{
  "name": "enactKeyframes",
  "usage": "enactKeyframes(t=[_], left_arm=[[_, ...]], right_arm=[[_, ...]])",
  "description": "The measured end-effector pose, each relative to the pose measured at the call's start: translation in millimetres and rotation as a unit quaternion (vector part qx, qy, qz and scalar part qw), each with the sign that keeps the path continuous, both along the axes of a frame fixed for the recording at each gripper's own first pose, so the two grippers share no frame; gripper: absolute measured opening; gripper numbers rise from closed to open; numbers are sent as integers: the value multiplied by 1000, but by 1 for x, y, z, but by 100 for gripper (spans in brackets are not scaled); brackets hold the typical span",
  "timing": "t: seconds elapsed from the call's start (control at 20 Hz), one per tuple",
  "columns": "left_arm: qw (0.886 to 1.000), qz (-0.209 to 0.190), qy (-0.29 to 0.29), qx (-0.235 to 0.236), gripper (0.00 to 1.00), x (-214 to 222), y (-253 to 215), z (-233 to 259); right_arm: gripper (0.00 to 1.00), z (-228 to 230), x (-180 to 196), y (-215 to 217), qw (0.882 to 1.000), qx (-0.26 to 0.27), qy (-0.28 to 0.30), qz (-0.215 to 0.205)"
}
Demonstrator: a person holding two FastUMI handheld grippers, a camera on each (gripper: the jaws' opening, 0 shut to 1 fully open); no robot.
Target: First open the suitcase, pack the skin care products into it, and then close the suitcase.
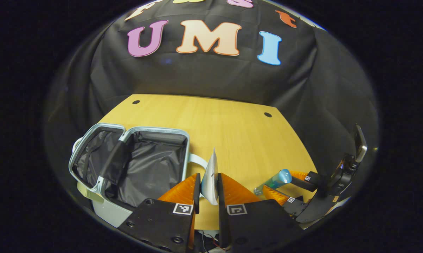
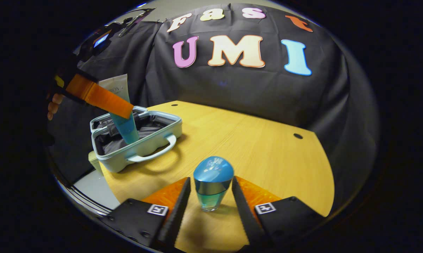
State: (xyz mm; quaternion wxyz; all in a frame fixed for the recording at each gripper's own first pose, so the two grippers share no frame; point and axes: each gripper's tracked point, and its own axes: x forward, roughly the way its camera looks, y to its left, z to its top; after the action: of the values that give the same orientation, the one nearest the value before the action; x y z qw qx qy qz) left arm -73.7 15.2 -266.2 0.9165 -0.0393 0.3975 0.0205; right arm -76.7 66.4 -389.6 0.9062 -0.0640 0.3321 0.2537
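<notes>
Two grippers: each has 1 skin care thing.
L gripper point(image 1: 208, 191): fingers closed on the tube, one on each flat side. Also seen in right gripper view point(image 2: 121, 110), up high over the case.
Tube point(image 1: 211, 177): white up top, blue-green lower down. In left gripper view it stands edge-on between the fingers, top end poking up past the tips. In right gripper view point(image 2: 123, 105) its low end hangs inside the case.
R gripper point(image 2: 209, 196): fingers on both sides of the bottle, small gaps show, can't tell if they press it. Also seen in left gripper view point(image 1: 285, 184), low right.
Bottle point(image 2: 212, 182): blue round cap, clear blue-green body. Stands on the table, right between the R fingers. In left gripper view point(image 1: 273, 181) it leans between those fingers, cap end pointing up-left.
Case point(image 1: 134, 165): pale blue, lid open, dark cloth inside w/ a dark strap. Sits on the table's left side, just left of the L gripper. In right gripper view point(image 2: 137, 140) its handle faces the cam.
Table point(image 1: 232, 130): yellow wood, 2 small dark holes near the back.
Hand point(image 2: 52, 105): fingers show at far left in right gripper view, behind the L gripper.
</notes>
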Motion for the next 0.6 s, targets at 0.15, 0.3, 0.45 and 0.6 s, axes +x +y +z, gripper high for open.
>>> enactKeyframes(t=[0.15, 0.3, 0.45, 0.6], left_arm=[[1000, 19, 14, 18, 20, -9, 28, -3], [998, 29, 31, 43, 20, -15, 64, -8], [997, 26, 60, 44, 20, -15, 94, -22], [994, 9, 96, 55, 20, -15, 125, -40]], right_arm=[[53, 0, 1, 5, 999, 21, 33, -10], [51, 20, 9, 13, 999, 28, 31, -11], [49, 51, 18, 32, 999, 41, 22, -11], [51, 79, 20, 63, 997, 64, 24, -22]])
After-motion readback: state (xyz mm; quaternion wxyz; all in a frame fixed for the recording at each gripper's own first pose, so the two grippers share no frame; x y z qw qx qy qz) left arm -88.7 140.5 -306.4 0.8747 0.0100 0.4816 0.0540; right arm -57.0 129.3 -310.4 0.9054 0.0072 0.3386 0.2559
